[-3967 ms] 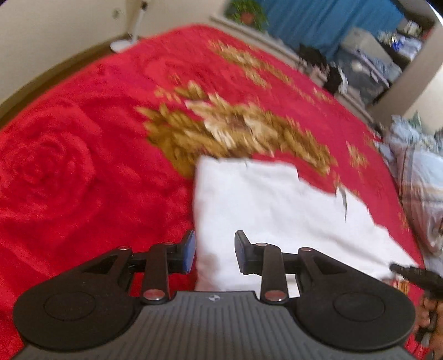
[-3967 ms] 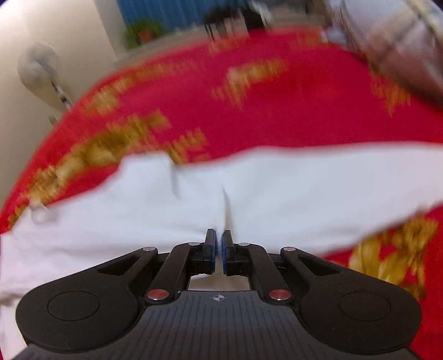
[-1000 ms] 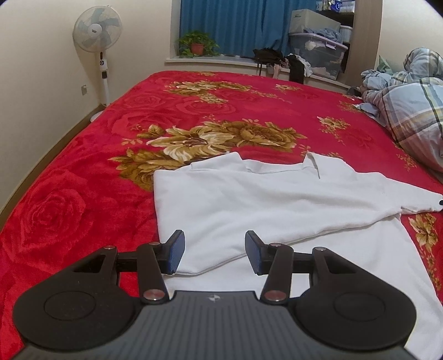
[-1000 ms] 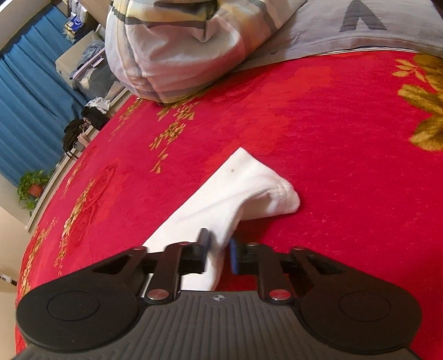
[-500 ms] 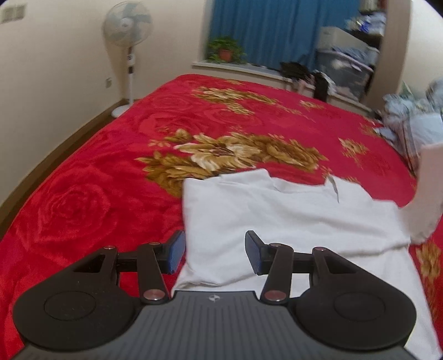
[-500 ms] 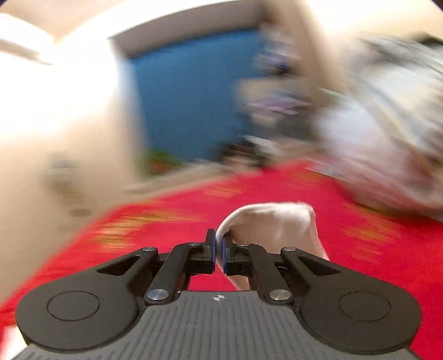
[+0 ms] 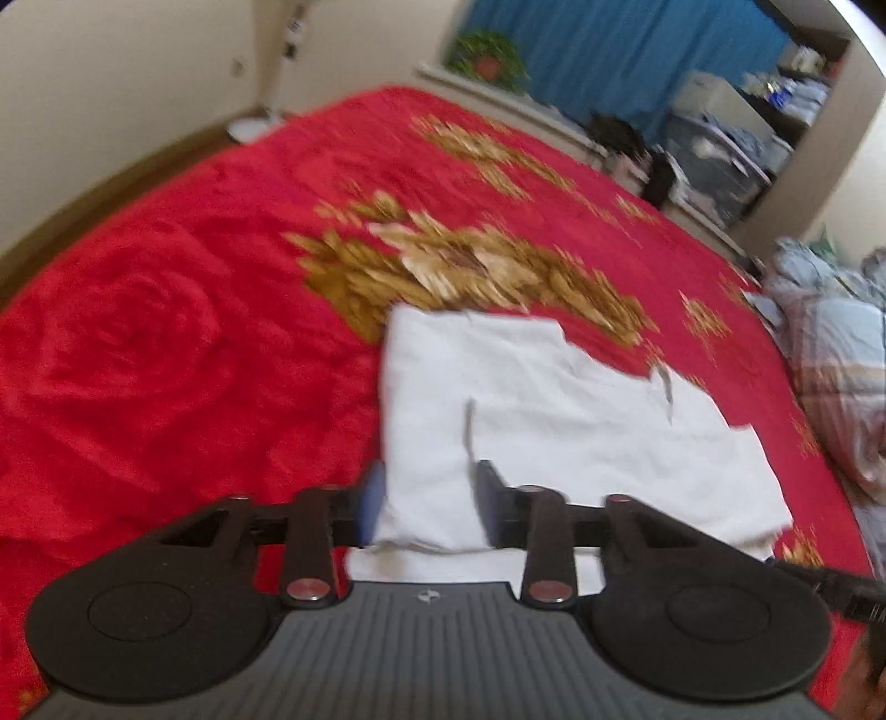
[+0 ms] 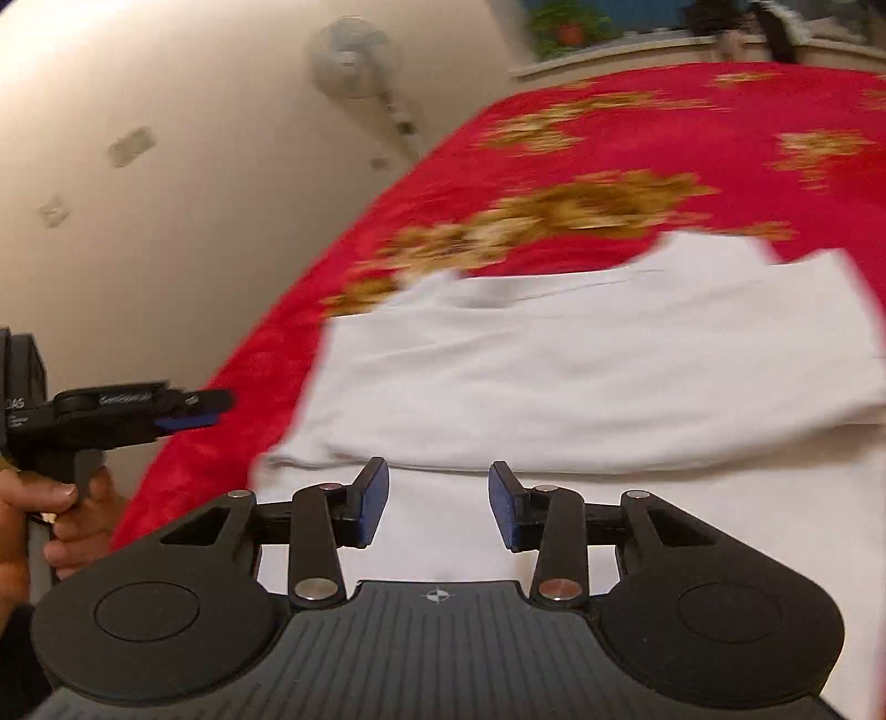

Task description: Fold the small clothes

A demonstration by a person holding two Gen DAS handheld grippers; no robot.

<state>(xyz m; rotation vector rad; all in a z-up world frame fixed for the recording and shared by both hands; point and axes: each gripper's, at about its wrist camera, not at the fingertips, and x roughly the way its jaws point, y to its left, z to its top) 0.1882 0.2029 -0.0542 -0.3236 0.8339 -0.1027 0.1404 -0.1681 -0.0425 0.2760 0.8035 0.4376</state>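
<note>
One white garment [image 7: 554,421], soft and limp (folded layers), suits a near-left corner grip; left gripper [image 7: 426,512] straddles it closing, right gripper [image 8: 437,504] parted, empty.

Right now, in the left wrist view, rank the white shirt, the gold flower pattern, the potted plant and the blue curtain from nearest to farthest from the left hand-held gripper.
1. white shirt, between the left hand-held gripper fingers.
2. gold flower pattern, mid-bed beyond it.
3. potted plant, on the far ledge.
4. blue curtain, behind the ledge.
</note>
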